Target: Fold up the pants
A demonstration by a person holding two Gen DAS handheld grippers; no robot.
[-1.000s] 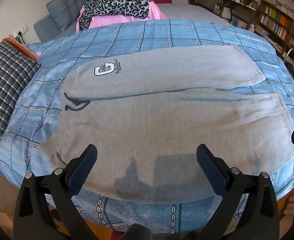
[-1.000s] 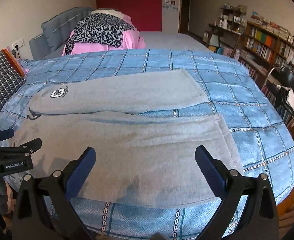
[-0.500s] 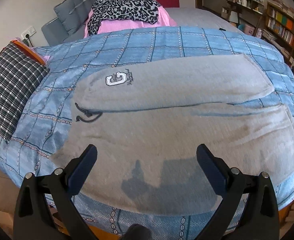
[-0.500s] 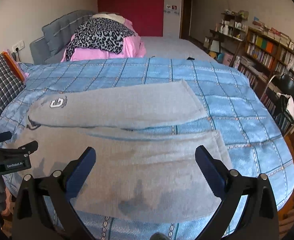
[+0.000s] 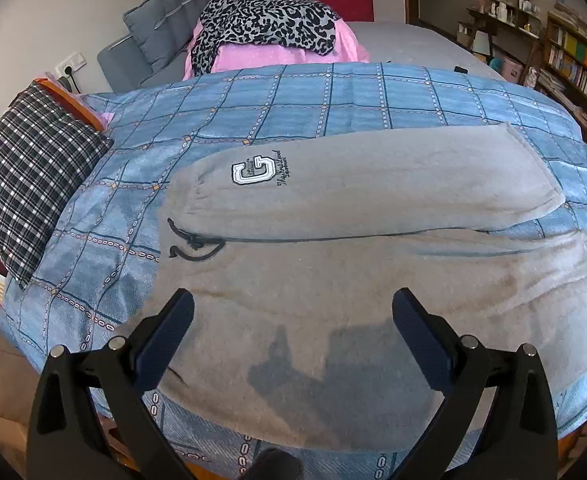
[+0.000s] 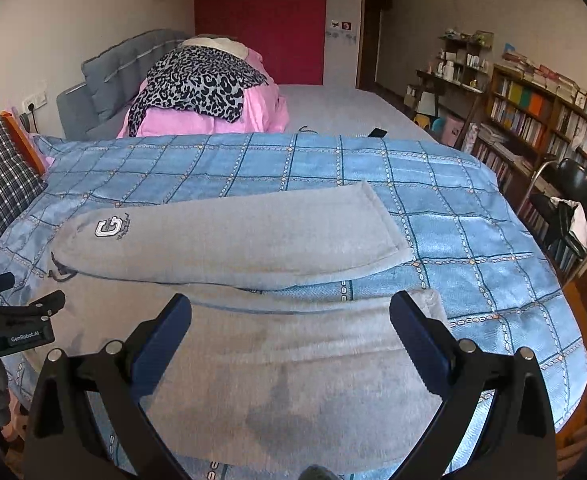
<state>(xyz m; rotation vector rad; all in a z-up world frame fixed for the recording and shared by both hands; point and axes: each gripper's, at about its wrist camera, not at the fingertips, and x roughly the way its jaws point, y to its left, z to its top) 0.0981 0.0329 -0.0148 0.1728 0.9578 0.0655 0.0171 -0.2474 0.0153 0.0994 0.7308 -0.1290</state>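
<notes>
Grey sweatpants point(image 5: 353, 264) lie spread flat on a blue checked bedspread point(image 5: 333, 100), waist to the left, both legs running right. A white "C" logo point(image 5: 252, 171) and a dark drawstring point(image 5: 191, 242) mark the waist end. My left gripper point(image 5: 292, 322) is open and empty above the near leg by the waist. My right gripper point(image 6: 290, 322) is open and empty above the near leg point(image 6: 293, 360) toward its cuff. The left gripper's body shows at the left edge of the right wrist view point(image 6: 17, 320).
A plaid pillow point(image 5: 25, 184) lies at the left of the bed. A pink and leopard-print pile point(image 5: 269, 36) sits behind the bedspread. Bookshelves point(image 6: 533, 120) and a black chair point(image 6: 573, 208) stand at the right. The bed's near edge is just below the grippers.
Both grippers have risen and drawn back from the pants, so the room beyond the bed shows more. The pants have not moved. Both stay open.
</notes>
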